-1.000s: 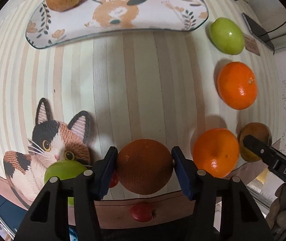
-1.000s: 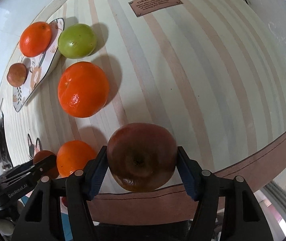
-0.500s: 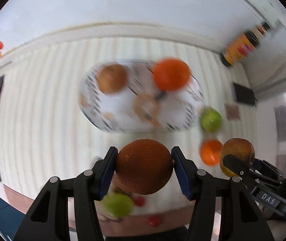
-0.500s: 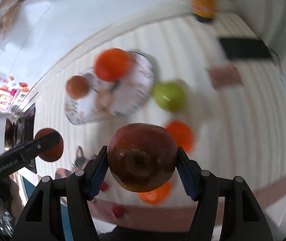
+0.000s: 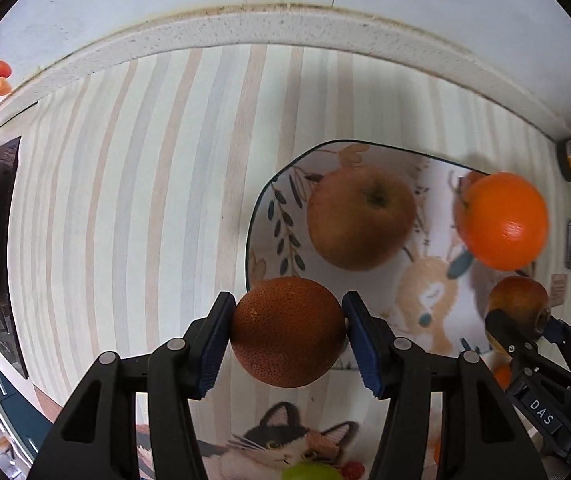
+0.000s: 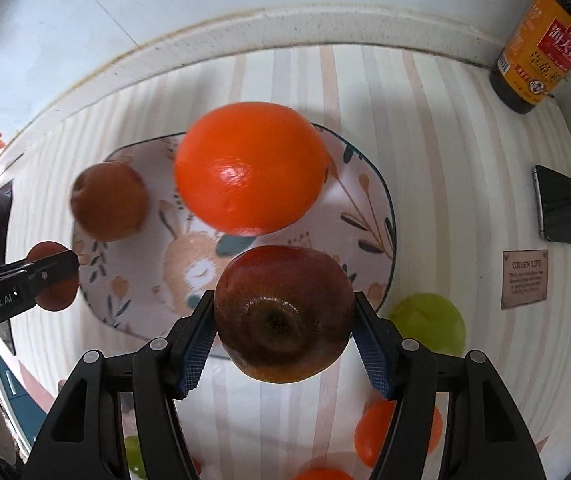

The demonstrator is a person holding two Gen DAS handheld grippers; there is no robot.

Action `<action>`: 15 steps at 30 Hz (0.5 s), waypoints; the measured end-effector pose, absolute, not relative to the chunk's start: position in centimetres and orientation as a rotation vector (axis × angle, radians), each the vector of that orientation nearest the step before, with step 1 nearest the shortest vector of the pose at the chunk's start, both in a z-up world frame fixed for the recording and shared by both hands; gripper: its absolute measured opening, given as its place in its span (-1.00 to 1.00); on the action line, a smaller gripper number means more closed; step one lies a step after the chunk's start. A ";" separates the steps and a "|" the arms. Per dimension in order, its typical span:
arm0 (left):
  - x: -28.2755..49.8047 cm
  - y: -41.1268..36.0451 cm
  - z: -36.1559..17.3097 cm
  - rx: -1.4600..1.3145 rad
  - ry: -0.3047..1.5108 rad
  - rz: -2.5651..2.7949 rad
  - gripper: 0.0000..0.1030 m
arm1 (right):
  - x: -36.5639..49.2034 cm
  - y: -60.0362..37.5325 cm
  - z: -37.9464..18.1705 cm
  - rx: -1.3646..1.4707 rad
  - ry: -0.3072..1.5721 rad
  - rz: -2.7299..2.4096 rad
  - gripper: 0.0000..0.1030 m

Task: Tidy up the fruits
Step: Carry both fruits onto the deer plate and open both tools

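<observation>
Striped mat (image 5: 133,184) beneath patterned plate (image 6: 381,216); left fingers (image 5: 213,344) clamping rough brown fruit (image 5: 287,330), right fingers (image 6: 197,344) around dark, possibly bruised apple (image 6: 283,314).

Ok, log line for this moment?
left gripper: holds brown fruit | right gripper: holds red apple | both near plate

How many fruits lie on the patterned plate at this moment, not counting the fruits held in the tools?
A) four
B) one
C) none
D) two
D: on the patterned plate lie only a brown apple and an orange; the dark apple is held in the right tool and the rough brown fruit in the left tool.
</observation>
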State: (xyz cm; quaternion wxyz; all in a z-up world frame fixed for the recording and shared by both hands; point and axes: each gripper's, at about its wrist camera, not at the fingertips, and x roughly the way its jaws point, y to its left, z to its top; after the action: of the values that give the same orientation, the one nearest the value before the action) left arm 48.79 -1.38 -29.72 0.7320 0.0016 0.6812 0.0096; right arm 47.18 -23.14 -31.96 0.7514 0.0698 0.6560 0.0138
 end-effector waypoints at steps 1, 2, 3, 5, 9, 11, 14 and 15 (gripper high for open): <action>48.9 -1.5 -30.0 0.011 1.504 0.020 0.03 | 47.3 -23.2 -32.4 0.152 1.441 0.024 0.31; 49.0 -1.6 -30.3 0.018 1.509 0.024 0.03 | 47.4 -23.2 -32.8 0.154 1.449 0.020 0.31; 49.1 -1.6 -30.6 0.022 1.514 0.030 0.04 | 47.5 -23.3 -33.1 0.154 1.453 0.018 0.32; 49.2 -1.7 -31.1 0.020 1.522 0.032 0.05 | 47.7 -23.5 -33.6 0.173 1.457 0.015 0.33; 49.7 -1.5 -31.1 -0.028 1.543 0.046 0.05 | 48.2 -24.1 -33.6 0.209 1.453 0.017 0.76; 49.8 -1.5 -30.6 -0.044 1.527 0.040 0.15 | 48.5 -24.4 -33.0 0.215 1.444 0.011 0.77; 49.7 -1.0 -29.4 -0.059 1.508 0.028 0.62 | 48.5 -25.1 -32.1 0.233 1.440 0.011 0.82; 49.5 -0.8 -28.9 -0.065 1.499 0.027 0.64 | 48.4 -25.3 -31.9 0.234 1.441 0.008 0.85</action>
State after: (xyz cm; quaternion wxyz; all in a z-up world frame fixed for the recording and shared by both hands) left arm 49.47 -0.83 -28.90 0.7316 -0.0296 0.6810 0.0122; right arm 48.42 -25.26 -31.93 0.7453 0.1071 0.6581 0.0035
